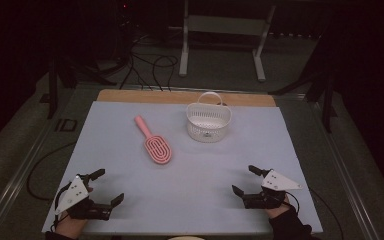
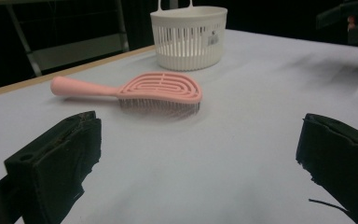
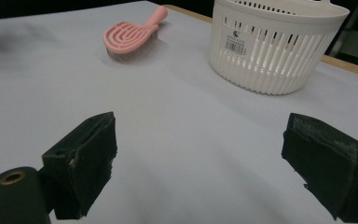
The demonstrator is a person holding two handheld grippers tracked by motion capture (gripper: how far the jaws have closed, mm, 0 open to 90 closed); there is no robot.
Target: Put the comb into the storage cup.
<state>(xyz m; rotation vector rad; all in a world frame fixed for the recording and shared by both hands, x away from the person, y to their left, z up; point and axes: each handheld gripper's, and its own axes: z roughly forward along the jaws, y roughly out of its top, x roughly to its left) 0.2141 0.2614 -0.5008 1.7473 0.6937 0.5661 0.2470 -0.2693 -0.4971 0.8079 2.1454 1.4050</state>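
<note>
A pink hairbrush (image 1: pixel 153 141) (image 2: pixel 140 91) (image 3: pixel 130 33) lies bristles down near the middle of the pale blue table cover (image 1: pixel 190 175), its handle pointing to the far left. A white slatted basket (image 1: pixel 208 120) (image 2: pixel 189 37) (image 3: pixel 274 44) with a hoop handle stands upright to its right, toward the far edge. My left gripper (image 1: pixel 107 186) (image 2: pixel 198 163) rests open at the near left corner, nothing between its jaws. My right gripper (image 1: pixel 243 179) (image 3: pixel 200 168) rests open at the near right, also empty. Both are well short of the brush and basket.
A wooden strip (image 1: pixel 180 96) runs along the table's far edge. Beyond it, on the dark floor, stand a white metal frame (image 1: pixel 222 30) and loose cables (image 1: pixel 150 65). In the left gripper view the other gripper (image 2: pixel 354 21) shows at the top right.
</note>
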